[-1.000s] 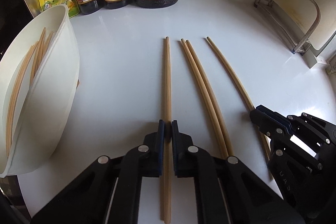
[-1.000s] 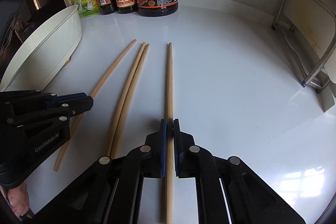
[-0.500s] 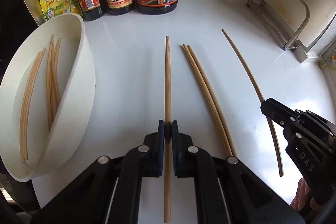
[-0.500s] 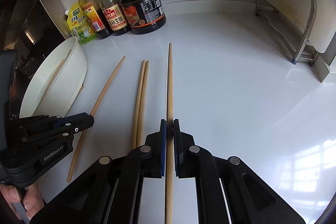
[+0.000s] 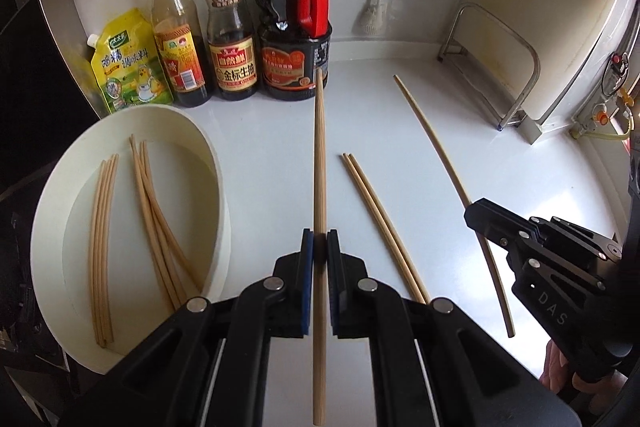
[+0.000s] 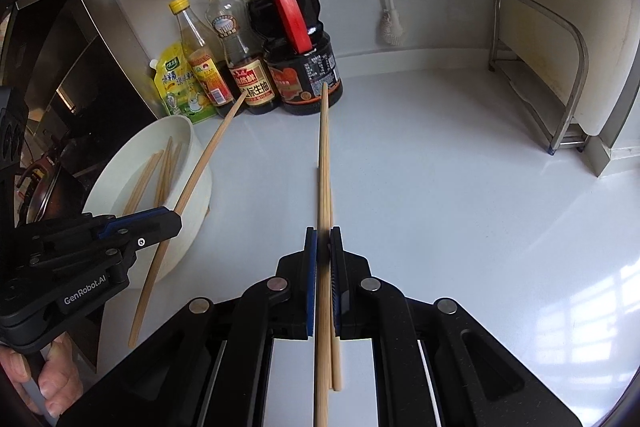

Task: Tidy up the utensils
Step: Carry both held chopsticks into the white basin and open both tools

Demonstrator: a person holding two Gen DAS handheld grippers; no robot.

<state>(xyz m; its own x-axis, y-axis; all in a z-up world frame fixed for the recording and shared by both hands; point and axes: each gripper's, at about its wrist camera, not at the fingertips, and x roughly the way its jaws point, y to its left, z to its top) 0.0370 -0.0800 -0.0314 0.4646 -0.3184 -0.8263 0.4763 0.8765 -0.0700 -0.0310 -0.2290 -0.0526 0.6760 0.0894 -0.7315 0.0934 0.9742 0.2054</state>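
Observation:
My left gripper [image 5: 319, 241] is shut on a wooden chopstick [image 5: 319, 155] and holds it in the air, right of the white oval bowl [image 5: 40, 227], which holds several chopsticks [image 5: 156, 223]. My right gripper [image 6: 323, 241] is shut on another chopstick [image 6: 323, 163], also lifted. In the left wrist view the right gripper [image 5: 474, 213] shows at the right with its chopstick [image 5: 432, 139]. A pair of chopsticks [image 5: 380, 219] lies on the white counter between the grippers. In the right wrist view the left gripper [image 6: 176, 221] shows at the left, over the bowl [image 6: 188, 151].
Three sauce bottles [image 5: 294, 27] and a yellow seasoning pouch [image 5: 126, 63] stand at the back wall. A metal rack [image 5: 496, 75] stands at the right. A dark stove area [image 6: 60, 99] lies left of the bowl. The counter [image 6: 460, 187] stretches right.
Both grippers have lifted their chopsticks off the counter and risen. The bowl's inside and the bottles now show more fully. The pair of chopsticks stays on the counter.

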